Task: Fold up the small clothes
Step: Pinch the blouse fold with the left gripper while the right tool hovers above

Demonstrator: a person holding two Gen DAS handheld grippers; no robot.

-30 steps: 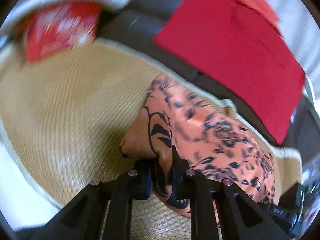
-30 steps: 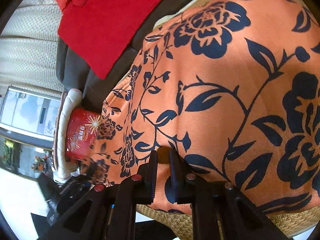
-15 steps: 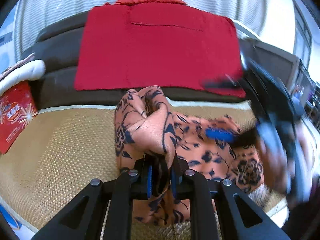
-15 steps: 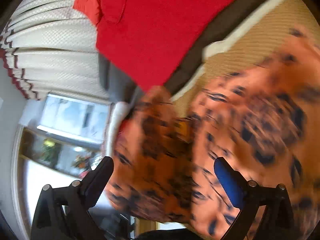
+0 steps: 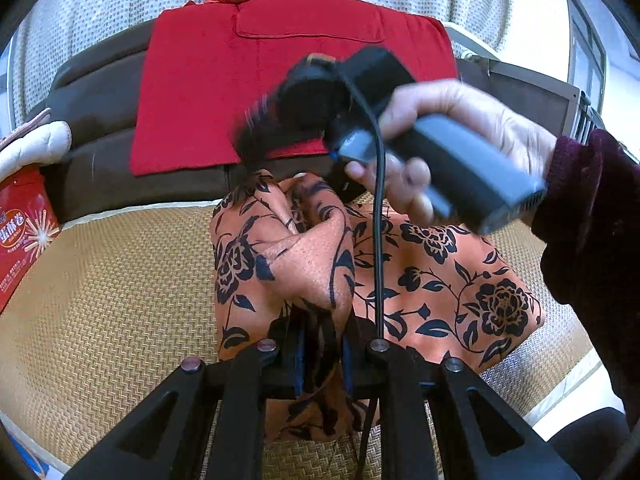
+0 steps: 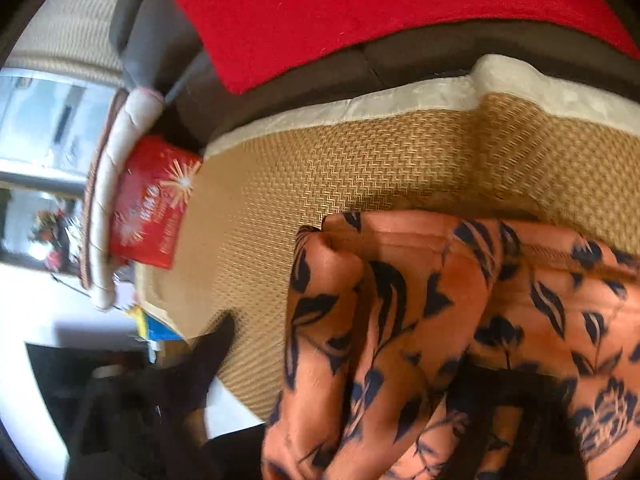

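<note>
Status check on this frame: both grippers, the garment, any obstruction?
Left gripper shut on orange floral garment, bunched on woven mat. Right gripper closing, blurred above it, nothing visibly held. Its cable crosses the cloth.

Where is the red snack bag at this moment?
In the left wrist view, the red snack bag lies at the far left edge, on the woven mat, below a white cushion.

An orange floral garment (image 6: 460, 320) lies bunched on a woven mat (image 6: 320, 184), red box (image 6: 152, 204) nearby.

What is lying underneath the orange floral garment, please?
The orange floral garment rests on a woven straw mat. Whatever lies beneath its folds is covered.
</note>
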